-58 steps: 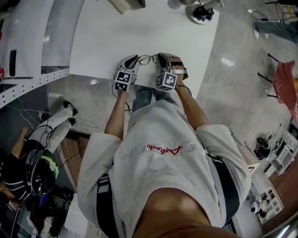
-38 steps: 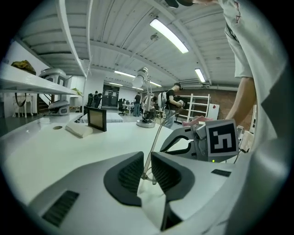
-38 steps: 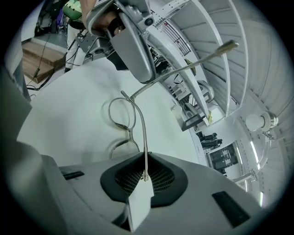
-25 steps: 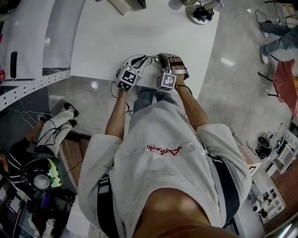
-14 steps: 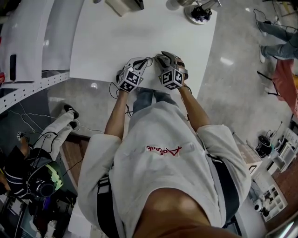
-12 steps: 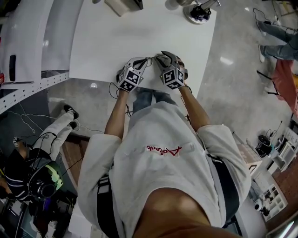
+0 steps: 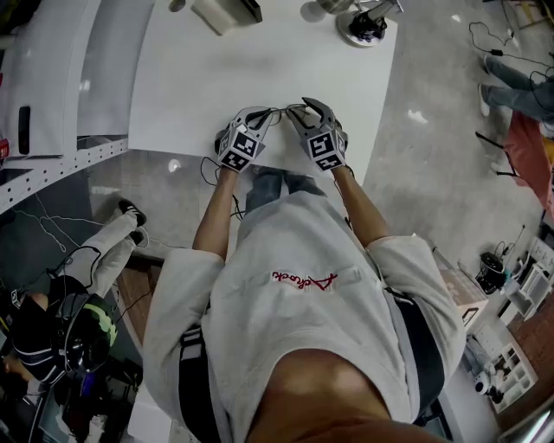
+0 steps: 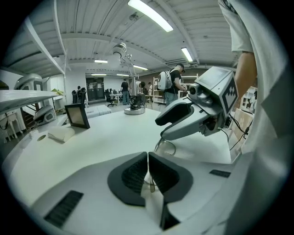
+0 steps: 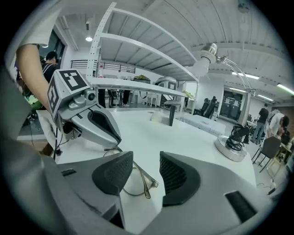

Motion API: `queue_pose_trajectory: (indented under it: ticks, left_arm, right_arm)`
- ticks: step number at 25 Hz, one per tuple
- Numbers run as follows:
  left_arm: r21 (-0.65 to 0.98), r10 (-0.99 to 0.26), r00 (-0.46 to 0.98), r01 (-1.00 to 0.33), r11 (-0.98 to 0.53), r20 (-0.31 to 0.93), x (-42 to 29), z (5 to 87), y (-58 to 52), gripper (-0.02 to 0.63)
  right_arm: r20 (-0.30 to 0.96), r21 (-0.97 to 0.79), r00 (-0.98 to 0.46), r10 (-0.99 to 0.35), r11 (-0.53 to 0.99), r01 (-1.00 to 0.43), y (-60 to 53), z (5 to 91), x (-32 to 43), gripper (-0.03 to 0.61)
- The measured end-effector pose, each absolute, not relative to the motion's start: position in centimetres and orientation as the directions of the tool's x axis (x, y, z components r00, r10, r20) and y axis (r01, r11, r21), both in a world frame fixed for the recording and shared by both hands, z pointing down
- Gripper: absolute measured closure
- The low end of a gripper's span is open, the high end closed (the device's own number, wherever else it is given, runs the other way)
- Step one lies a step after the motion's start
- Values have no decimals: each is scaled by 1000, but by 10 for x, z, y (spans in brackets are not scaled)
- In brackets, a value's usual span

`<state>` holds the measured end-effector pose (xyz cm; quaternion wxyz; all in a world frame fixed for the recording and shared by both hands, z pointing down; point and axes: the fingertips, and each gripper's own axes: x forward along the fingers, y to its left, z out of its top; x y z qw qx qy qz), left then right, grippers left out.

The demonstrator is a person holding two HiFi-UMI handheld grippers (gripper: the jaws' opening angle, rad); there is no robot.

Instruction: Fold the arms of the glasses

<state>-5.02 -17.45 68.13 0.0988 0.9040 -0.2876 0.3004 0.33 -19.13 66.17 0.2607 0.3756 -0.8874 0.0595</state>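
Observation:
Thin wire-rimmed glasses (image 7: 281, 111) hang over the white table (image 7: 216, 69) near its front edge, between my two grippers. My left gripper (image 7: 260, 114) is shut on one end of the frame: in the left gripper view (image 8: 148, 158) the pads meet on thin metal, and a lens rim (image 8: 167, 147) shows beyond them. My right gripper (image 7: 305, 108) is opening. In the right gripper view (image 9: 146, 167) its pads stand well apart, and the glasses (image 9: 143, 180) lie below and between them, touching neither pad. One arm of the glasses lies along the lens.
A desk lamp's round base (image 7: 368, 24) stands at the table's far right corner. A small dark stand (image 7: 227, 10) and a white pad sit at the far edge. White shelving (image 7: 52, 78) runs along the left. A person sits on the floor at lower left (image 7: 78, 320).
My right gripper has rolled, risen slightly and opened, letting go of the glasses. The left gripper has stayed in place, shut on the frame.

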Motion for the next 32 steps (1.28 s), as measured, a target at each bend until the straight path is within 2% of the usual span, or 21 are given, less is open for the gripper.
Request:
queue_pose_trajectory:
  ticks: [4,5,9,13,21,28,32]
  left_arm:
    - [5,-522,651,-628,-778,551,-53,666,-181,577]
    - [9,-533,650,-639,-769,541,-54,662,-182,577]
    - [9,-570,644,-667,-745,510,-52,644,-181,585]
    - [17,-591,643,-683,-730,487,-50,628,-168,586]
    - [29,-633,627,-721,-693,454,-41,615,-162,586]
    - [44,-684,608,-759,-650,403,-29,582,-141,586]
    - [79,-700,612,-771,-632,367,-26,577,-130,586]
  right_arm:
    - [488,59,-574,-657,682,-729,-190,655,10,419]
    - [484,54,-573,-661,677,-734,-189,654,11,455]
    - [459,37,-575,-677,661,-750,-186,642,15,488]
    - [440,43,-576,-689,656,-753,-173,626,17,578]
    - [384,0,-607,-696,658,-753,-166,607,24,580]
    - [257,-227,-646,-719,604,-764,-156,568,42,580]
    - [196,-274,-663,-723,609,-745,-151,555,44,580]
